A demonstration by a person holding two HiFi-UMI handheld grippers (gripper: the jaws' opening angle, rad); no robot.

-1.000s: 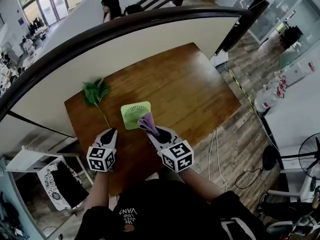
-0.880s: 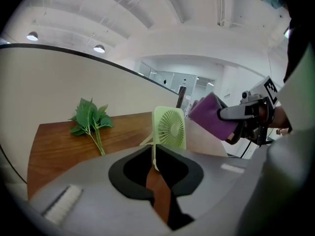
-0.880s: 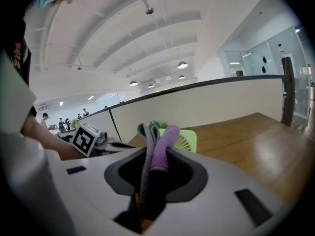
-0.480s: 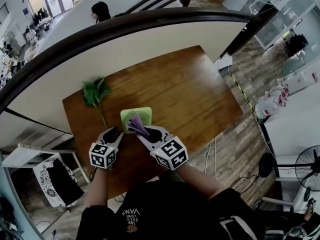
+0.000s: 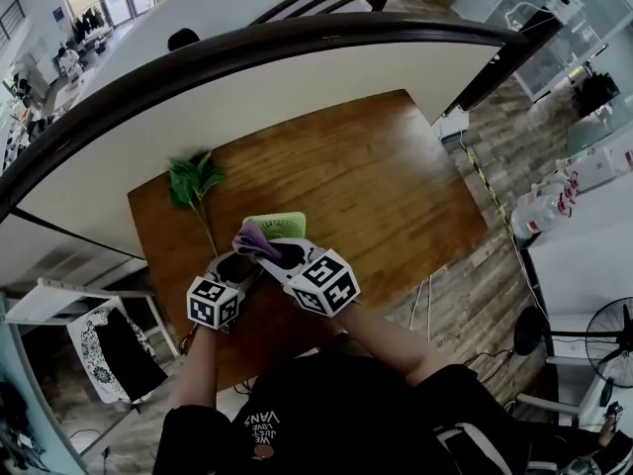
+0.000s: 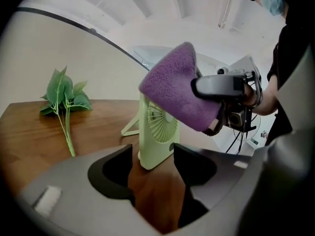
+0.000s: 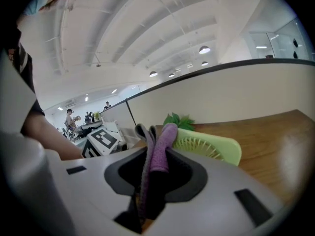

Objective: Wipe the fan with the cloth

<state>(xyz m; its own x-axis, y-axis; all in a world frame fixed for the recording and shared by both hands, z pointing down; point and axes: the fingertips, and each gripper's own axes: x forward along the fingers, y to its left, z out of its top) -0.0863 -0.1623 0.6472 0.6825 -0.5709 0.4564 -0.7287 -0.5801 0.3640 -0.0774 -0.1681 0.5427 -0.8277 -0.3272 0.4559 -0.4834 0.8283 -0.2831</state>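
A light-green fan (image 5: 282, 225) (image 6: 156, 132) stands upright on the wooden table (image 5: 376, 176), propped on its stand. My right gripper (image 5: 269, 250) (image 7: 155, 168) is shut on a folded purple cloth (image 5: 250, 237) (image 7: 158, 149) (image 6: 179, 85), and the cloth lies against the fan's top near corner. The fan's grille (image 7: 211, 149) shows just past the cloth. My left gripper (image 5: 237, 263) (image 6: 152, 156) has just been opening its jaws. They now stand wide, with the fan's lower corner at their tips and no pad pressing on it.
A green leafy sprig (image 5: 193, 181) (image 6: 64, 95) lies on the table left of the fan. A curved cream partition with a dark rail (image 5: 297, 77) bounds the table's far side. The table's near edge is by my body.
The right gripper has carried the cloth leftward onto the fan's near side. The left gripper has moved forward to the fan, and its jaws have gone from shut to open.
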